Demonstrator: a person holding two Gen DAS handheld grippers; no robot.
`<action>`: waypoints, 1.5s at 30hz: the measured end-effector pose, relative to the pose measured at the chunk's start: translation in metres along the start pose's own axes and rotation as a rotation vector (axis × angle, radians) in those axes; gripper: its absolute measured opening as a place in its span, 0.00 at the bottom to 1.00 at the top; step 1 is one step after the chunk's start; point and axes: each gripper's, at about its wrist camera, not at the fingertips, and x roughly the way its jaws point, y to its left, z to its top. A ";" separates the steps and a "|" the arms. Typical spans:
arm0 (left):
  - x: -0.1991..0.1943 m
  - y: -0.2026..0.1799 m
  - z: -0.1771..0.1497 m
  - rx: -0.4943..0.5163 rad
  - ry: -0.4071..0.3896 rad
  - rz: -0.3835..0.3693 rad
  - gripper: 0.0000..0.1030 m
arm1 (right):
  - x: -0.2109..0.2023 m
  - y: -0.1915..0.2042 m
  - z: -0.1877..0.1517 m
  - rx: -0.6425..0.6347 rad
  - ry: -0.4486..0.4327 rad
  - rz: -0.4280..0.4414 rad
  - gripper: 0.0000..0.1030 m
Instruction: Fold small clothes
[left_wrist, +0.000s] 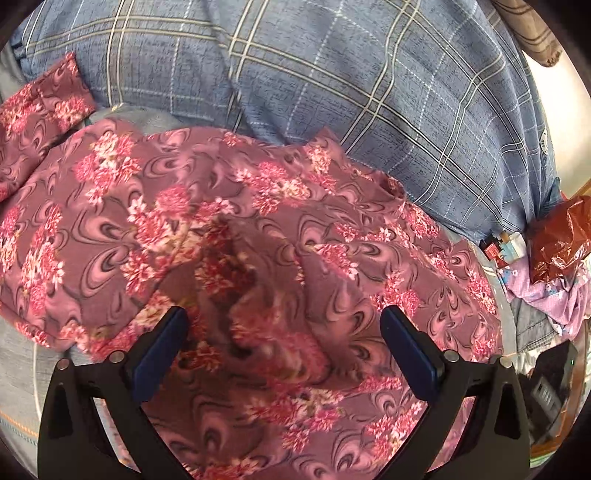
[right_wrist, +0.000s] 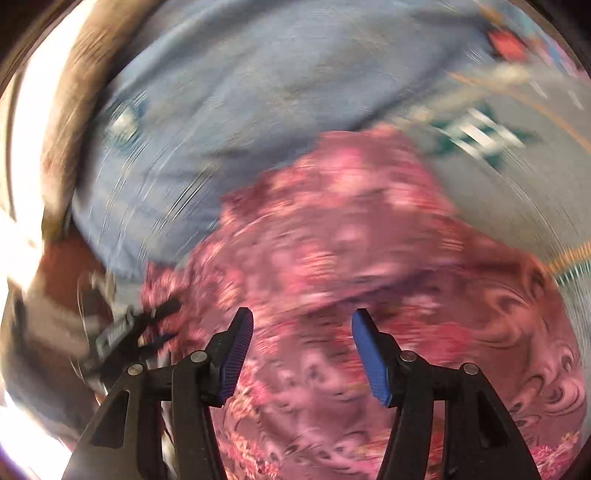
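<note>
Pink flowered cloth, a small garment, lies spread and rumpled on a grey-blue cover, in front of a person's blue checked shirt. The left gripper hangs over it with its fingers wide apart, the cloth below and between them, not pinched. In the blurred right view the right gripper also stands parted above the garment, gripping nothing.
</note>
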 end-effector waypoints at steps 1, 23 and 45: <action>0.000 -0.001 -0.001 0.007 -0.013 0.003 0.83 | 0.001 -0.011 0.006 0.052 -0.020 0.023 0.56; -0.029 0.007 -0.013 0.032 -0.034 0.042 0.50 | -0.036 -0.002 0.011 -0.173 0.088 0.063 0.21; -0.022 0.014 0.004 -0.007 -0.115 0.093 0.66 | 0.052 0.023 0.145 -0.388 -0.111 -0.266 0.04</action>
